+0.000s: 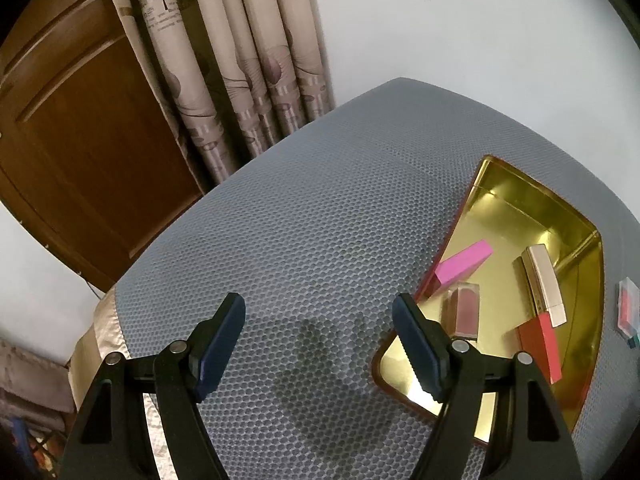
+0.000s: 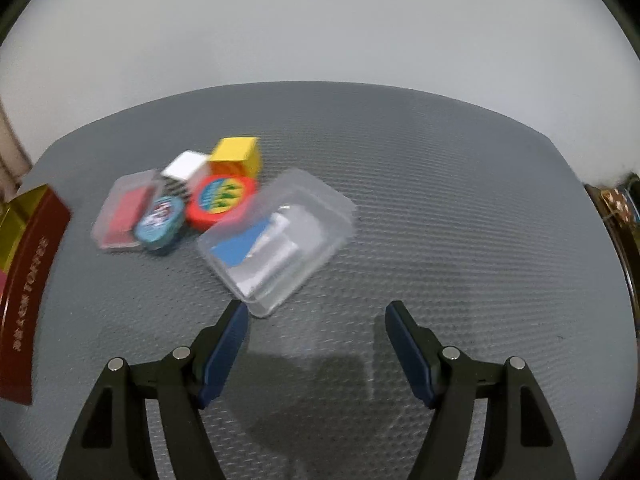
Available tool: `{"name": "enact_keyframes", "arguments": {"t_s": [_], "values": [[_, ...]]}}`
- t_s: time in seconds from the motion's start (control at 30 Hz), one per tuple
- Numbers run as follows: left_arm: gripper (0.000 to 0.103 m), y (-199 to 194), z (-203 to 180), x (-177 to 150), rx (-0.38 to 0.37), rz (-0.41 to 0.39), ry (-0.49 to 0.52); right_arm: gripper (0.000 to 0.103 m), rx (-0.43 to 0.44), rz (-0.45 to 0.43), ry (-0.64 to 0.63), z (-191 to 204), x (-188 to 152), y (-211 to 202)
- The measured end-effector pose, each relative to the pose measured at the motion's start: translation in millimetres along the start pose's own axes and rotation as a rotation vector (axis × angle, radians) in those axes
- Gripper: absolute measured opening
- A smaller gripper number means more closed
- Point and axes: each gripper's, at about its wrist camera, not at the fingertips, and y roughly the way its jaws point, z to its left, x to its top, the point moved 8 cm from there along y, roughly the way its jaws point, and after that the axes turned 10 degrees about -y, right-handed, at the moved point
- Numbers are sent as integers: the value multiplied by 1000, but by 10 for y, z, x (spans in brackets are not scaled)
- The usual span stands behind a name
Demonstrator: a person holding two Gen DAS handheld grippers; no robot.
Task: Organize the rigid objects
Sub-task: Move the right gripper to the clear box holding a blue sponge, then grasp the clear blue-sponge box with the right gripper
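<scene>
Clutter waiting to be sorted sits in a tight bunch on the grey mat over the counter (image 2: 420,200), and the nearest piece to the right claw (image 2: 316,320) is a clear plastic case (image 2: 276,240) lying flat, just ahead and a little to the left of the gap between the jaws. Its long axis runs on a diagonal, from the near corner by the left fingertip up and away to the right, so the claw would probably need some roll to close across the short side. That claw stands wide with nothing between its pads. Behind the case lie a red round tin (image 2: 218,202), a small blue tin (image 2: 160,222), a pink-filled clear box (image 2: 122,210), a white block (image 2: 186,168) and a yellow cube (image 2: 236,156); motion blur makes it hard to say which of them touch. The left claw (image 1: 320,320) is likewise wide and empty over bare mat, with the gold-lined tray (image 1: 500,200) just to its right already holding a pink bar (image 1: 464,266), a gold tube (image 1: 544,284), a red bar (image 1: 540,348) and a small bottle (image 1: 464,312). The right hand is clearly the nearer to the loose pile.
</scene>
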Motion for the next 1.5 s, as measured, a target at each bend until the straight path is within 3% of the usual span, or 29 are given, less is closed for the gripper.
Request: {"name": "enact_keyframes", "arguments": {"t_s": [0.1,0.27,0.37,0.67,0.83,0.93,1.1,1.27,1.33,1.43,1.5], "values": [[73,-9,-3,-9,-2,-5,1,73,-2,2,29,-74,-24,-4],[73,-11,-7,-20,-5,-6,6,73,57,-48,63,160,55,-139],[73,1,11,-12,-7,-6,4,73,32,-64,31,343,150,-140],[73,5,1,-21,-6,-11,10,73,-100,21,84,488,278,328],[73,0,-60,-62,-6,-20,46,71,-135,-7,71,336,226,378],[73,-78,-179,-109,-32,-39,95,70,-110,-22,62,235,277,459],[75,-376,-565,-290,-145,-68,172,70,-20,-74,3,200,341,559],[75,-535,-1211,-582,-298,11,226,71,23,-96,-54,273,438,652],[75,-546,-1455,-694,-327,29,250,72,29,-98,-63,293,468,684],[75,-590,-1979,-826,-374,56,333,59,29,-105,-78,368,478,692],[75,-583,-2236,-885,-399,75,379,59,29,-110,-95,423,456,679]]}}
